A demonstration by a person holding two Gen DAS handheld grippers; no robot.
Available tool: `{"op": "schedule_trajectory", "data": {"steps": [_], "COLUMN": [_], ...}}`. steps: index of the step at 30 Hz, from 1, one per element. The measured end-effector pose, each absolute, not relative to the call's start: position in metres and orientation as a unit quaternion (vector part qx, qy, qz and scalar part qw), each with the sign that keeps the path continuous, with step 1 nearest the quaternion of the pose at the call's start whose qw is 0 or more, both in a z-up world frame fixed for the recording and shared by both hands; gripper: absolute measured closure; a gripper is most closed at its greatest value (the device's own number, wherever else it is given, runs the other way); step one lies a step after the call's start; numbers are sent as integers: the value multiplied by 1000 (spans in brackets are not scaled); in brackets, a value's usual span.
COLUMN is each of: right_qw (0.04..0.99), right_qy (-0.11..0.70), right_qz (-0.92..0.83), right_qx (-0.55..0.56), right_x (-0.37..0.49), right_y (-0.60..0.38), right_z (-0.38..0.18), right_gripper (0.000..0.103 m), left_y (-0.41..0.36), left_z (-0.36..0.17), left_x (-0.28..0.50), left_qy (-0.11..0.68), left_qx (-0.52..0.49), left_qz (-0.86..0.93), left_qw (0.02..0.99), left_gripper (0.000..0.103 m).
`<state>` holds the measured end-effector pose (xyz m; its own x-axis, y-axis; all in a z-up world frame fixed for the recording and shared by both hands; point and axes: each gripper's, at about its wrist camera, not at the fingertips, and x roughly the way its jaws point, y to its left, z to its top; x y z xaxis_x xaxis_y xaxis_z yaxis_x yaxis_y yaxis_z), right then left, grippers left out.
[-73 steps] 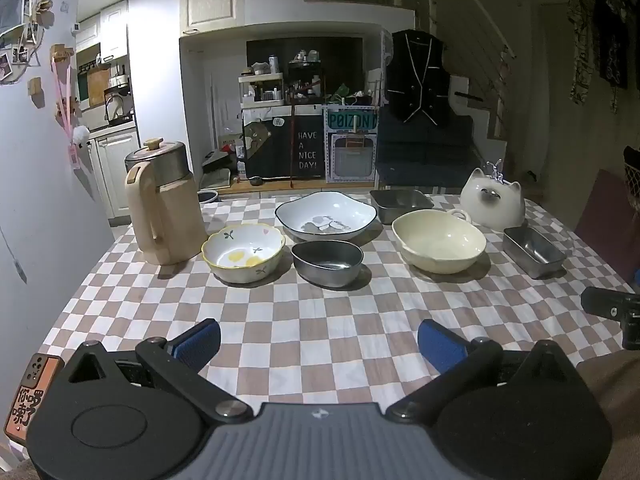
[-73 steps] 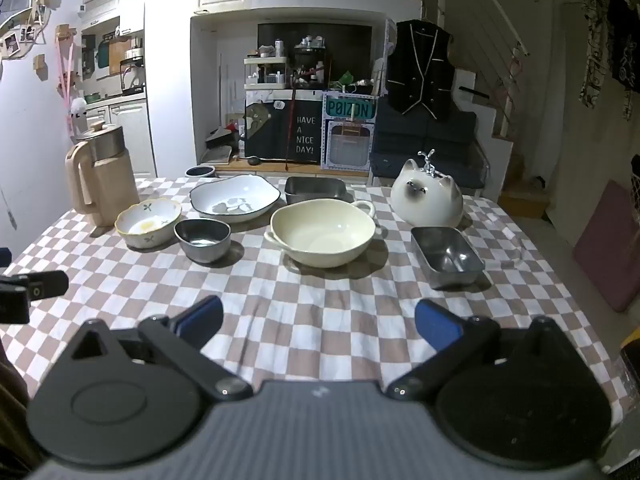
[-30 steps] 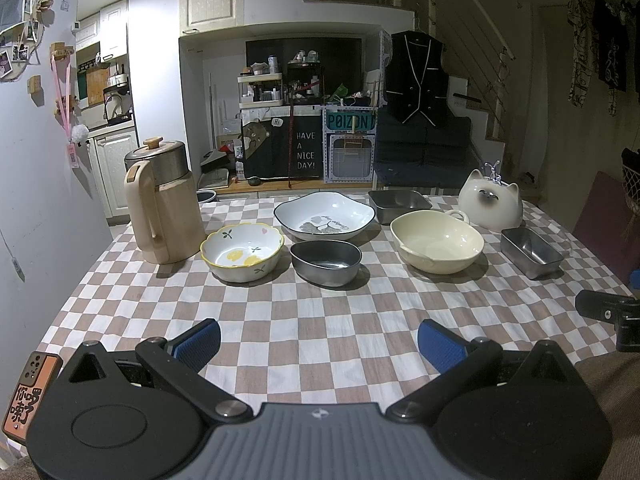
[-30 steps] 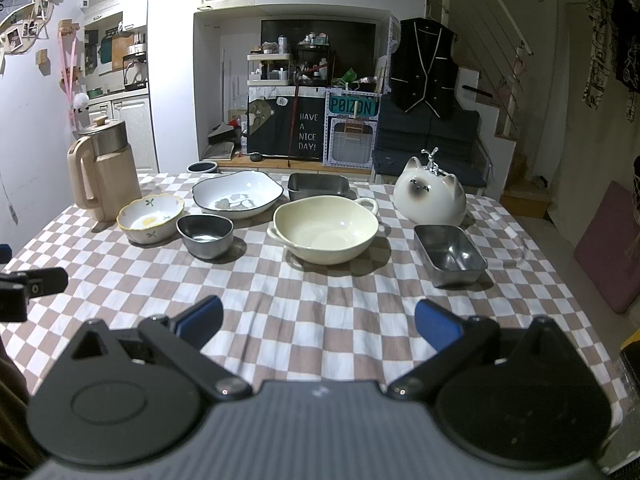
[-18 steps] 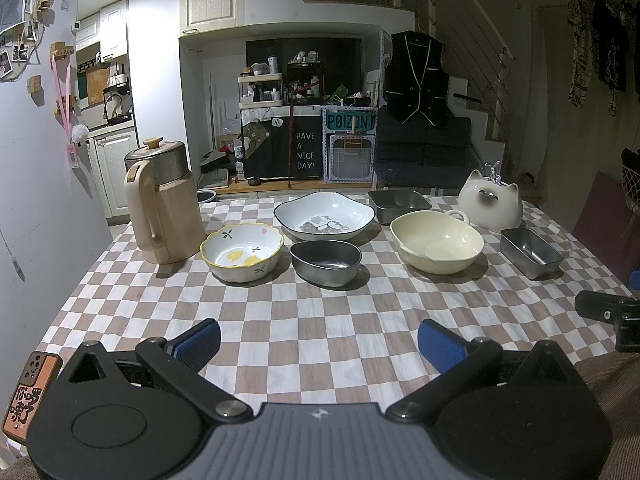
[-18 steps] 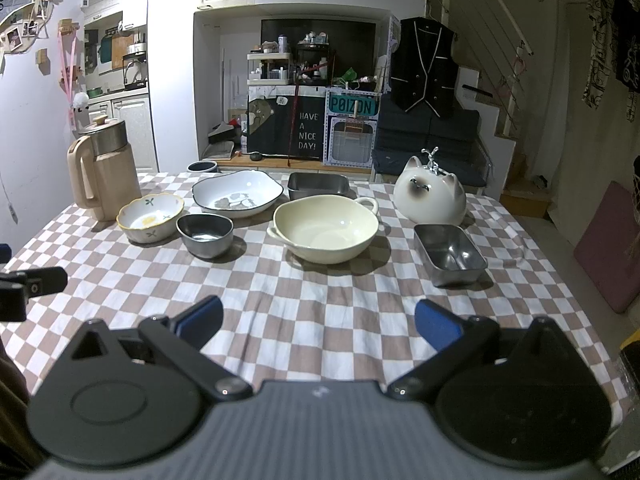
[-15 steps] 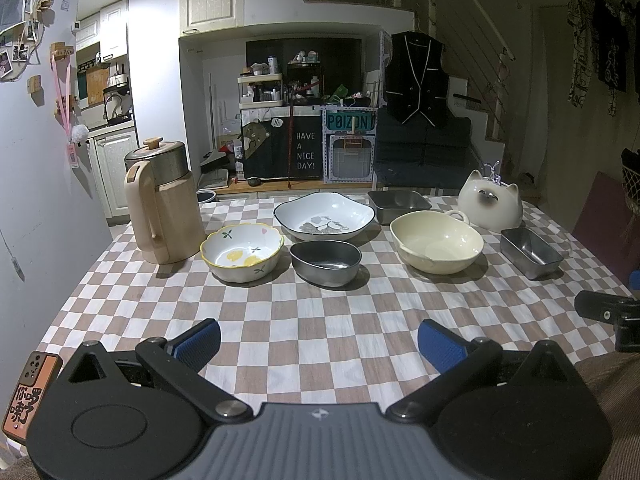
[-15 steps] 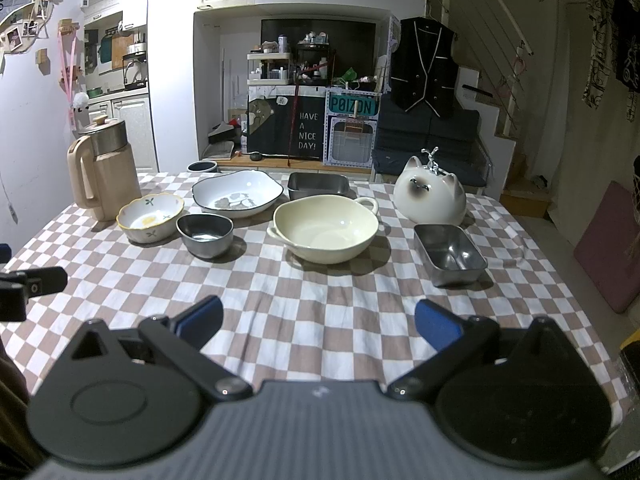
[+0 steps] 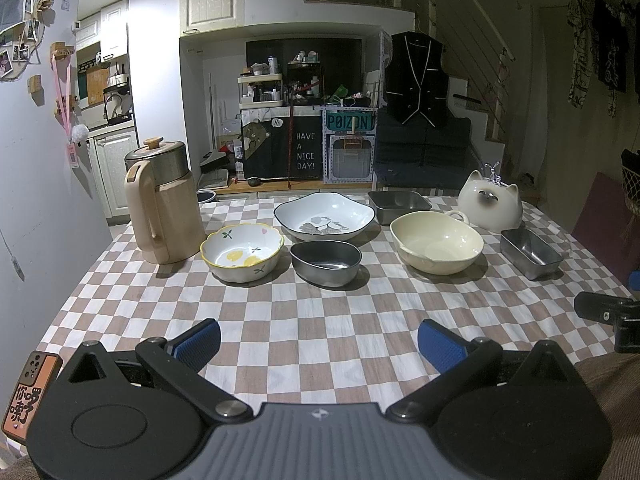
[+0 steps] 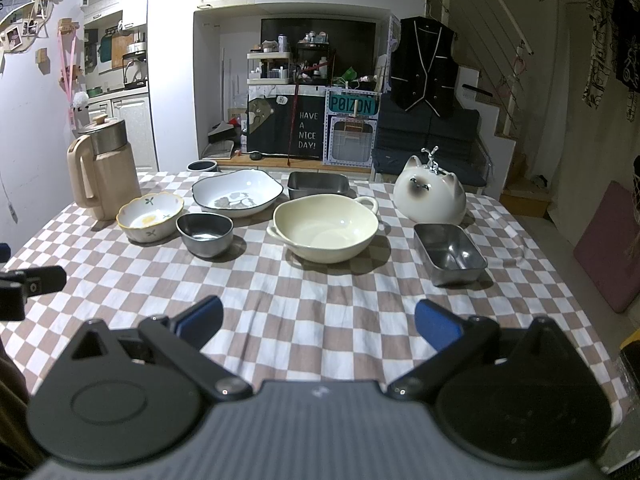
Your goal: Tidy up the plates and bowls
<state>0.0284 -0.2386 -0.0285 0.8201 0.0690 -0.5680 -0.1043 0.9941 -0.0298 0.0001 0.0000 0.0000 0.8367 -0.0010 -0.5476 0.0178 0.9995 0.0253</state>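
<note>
On the checked tablecloth stand a lemon-patterned bowl [image 9: 241, 252] [image 10: 150, 216], a small dark metal bowl [image 9: 326, 262] [image 10: 205, 234], a wide white dish with a dark rim [image 9: 325, 216] [image 10: 237, 193], a cream handled bowl [image 9: 437, 241] [image 10: 326, 226] and two steel rectangular tins [image 9: 530, 252] [image 9: 396, 205] [image 10: 449, 254] [image 10: 318, 185]. My left gripper [image 9: 319, 342] hovers open over the near table edge, well short of the bowls. My right gripper [image 10: 319, 324] is likewise open and empty, nearer the cream bowl.
A beige jug [image 9: 164, 210] [image 10: 102, 170] stands at the table's far left. A white cat-shaped ceramic pot [image 9: 490, 205] [image 10: 430, 194] sits at the far right. A phone [image 9: 28, 394] lies at the near left corner. Bare cloth [image 9: 320, 312] lies in front of the bowls.
Both grippers have drifted back very slightly over the last seconds, so the dishes look a touch farther away. Nothing on the table has moved, and both stay open.
</note>
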Motion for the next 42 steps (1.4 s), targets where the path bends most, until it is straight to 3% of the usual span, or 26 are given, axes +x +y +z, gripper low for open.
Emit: {"op": "schedule_trajectory", "data": {"steps": [29, 42], "right_qw": [953, 975], "right_qy": [297, 208], "right_qz": [63, 75], "right_qx": [1, -16], "right_x": [45, 72], "right_y": [-238, -231], "right_z": [-29, -9], "right_gripper": [0, 0], "left_y": [5, 15], "left_z": [9, 45], "left_x": [2, 37], "left_qy": [274, 209], "left_qx": [4, 16], "left_qz": [10, 25], "left_qw": [962, 977], "left_gripper": [0, 0]}}
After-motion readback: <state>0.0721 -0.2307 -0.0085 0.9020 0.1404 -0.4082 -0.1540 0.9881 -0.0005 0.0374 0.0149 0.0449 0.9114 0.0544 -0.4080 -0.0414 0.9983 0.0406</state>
